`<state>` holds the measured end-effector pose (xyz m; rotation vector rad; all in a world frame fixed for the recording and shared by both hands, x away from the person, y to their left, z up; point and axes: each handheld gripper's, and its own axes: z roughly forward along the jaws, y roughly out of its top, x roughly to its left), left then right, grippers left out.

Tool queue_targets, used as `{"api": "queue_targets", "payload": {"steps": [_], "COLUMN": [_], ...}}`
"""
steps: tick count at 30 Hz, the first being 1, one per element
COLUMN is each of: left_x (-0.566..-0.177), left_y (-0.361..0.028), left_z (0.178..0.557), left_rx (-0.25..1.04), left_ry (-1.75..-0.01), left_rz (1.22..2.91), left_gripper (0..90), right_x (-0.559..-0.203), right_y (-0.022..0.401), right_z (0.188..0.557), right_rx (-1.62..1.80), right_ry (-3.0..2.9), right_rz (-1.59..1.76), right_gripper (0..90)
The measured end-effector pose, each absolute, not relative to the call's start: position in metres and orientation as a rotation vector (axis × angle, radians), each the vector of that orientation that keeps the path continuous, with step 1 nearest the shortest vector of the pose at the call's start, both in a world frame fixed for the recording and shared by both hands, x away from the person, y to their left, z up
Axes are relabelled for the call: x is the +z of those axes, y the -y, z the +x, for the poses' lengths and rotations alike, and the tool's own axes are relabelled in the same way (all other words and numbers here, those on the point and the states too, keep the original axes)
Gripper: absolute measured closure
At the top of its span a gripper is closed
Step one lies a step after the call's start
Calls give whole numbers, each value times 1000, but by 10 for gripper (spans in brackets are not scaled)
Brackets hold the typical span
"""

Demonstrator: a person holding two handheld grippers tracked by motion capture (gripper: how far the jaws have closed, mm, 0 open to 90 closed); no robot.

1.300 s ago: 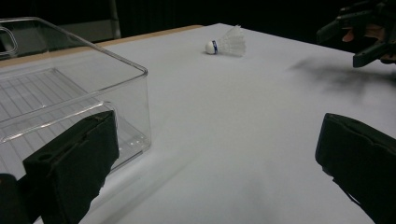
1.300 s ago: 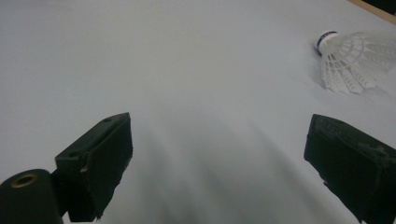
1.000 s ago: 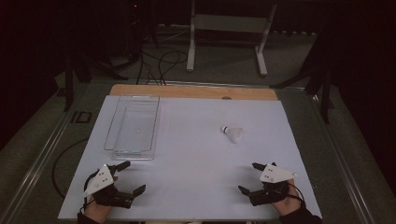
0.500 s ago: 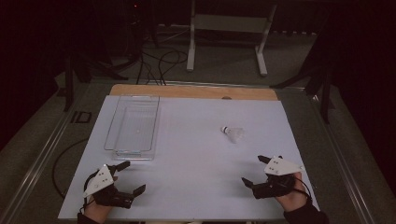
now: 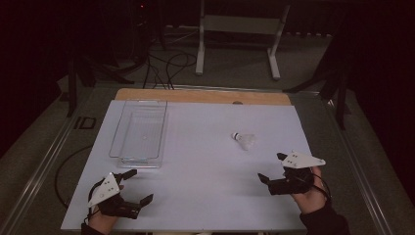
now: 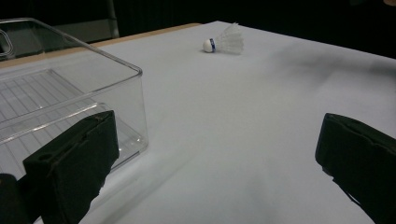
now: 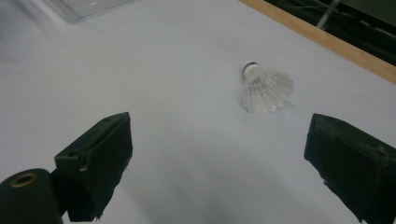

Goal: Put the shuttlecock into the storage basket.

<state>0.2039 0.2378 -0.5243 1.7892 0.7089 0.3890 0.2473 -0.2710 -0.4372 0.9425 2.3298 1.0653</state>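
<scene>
One shuttlecock (image 5: 244, 140) lies on its side on the white table (image 5: 205, 196), and everything here turns on it. The clear bin (image 5: 139, 132) sits well to the left of it, across a bare stretch of tabletop, and stands empty. The right gripper (image 5: 272, 167) hovers just on the person's side of the shuttlecock and slightly to its right, jaws spread wide with nothing between them. In the right gripper view the shuttlecock (image 7: 264, 88) lies ahead between the two jaws, cork end pointing away and feathered skirt toward the gripper. The left gripper (image 5: 134, 186) rests far to the left of the shuttlecock, near the bin's close end, also wide apart and holding nothing.

To my eye the step in hand is the reach for the shuttlecock. I would come in low with the right jaws kept apart, straddle the piece, and close near the cork, where it is firm, since the skirt looks light and could crumple or skid away. A gentle squeeze should do.
</scene>
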Motion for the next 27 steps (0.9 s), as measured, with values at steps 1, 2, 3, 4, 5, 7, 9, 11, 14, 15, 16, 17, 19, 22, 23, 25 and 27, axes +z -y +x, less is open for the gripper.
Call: {"api": "queue_targets", "payload": {"steps": [1,2,3,4,5,7,9,11,14,15,16,17,19,22,23,25,27], "left_x": [-524,-524,-524,-524,-524,-524,-524,-524,-524,-524,-524,-524,-524,-524,-524,-524,-524], "left_y": [-238,-238,-238,-238,-238,-237,-237,-238,-237,-237,-237,-237,-237,-237,-237,-237,-237], "left_z": [204,204,204,204,204,204,204,204,204,204,204,204,204,204,204,204,204], "left_rx": [389,388,387,388,388,388,389,388,389,389,389,389,390,390,389,390,389], "left_ry": [-709,-710,-710,-710,-710,-709,-709,-709,-708,-708,-707,-707,-708,-708,-708,-707,-707], "left_rz": [1789,1790,1790,1791,1791,1793,1793,1792,1793,1793,1794,1794,1794,1795,1793,1794,1795], "left_gripper": [2,2,2,2,2,2,2,2,2,2,2,2,2,2,2,2,2], "right_x": [-437,-437,-436,-435,-435,-433,-432,-430,-428,-428,-428,-428,-428,-430,-430,-431,-432], "right_y": [271,271,271,271,271,271,272,272,272,272,271,271,271,270,270,270,269], "right_z": [247,249,251,254,254,257,261,263,268,268,270,270,274,280,280,283,285], "right_rx": [1065,1059,1036,1025,1025,996,998,991,975,975,963,963,951,914,914,891,883], "right_ry": [-2330,-2339,-2341,-2336,-2336,-2342,-2332,-2329,-2329,-2329,-2340,-2340,-2345,-2380,-2380,-2390,-2403], "right_rz": [943,947,954,963,963,986,994,1009,1009,1009,1017,1017,1037,1055,1055,1070,1078], "right_gripper": [77,77,77,77,77,77,77,77,77,77,77,77,77,77,77,78,78]}}
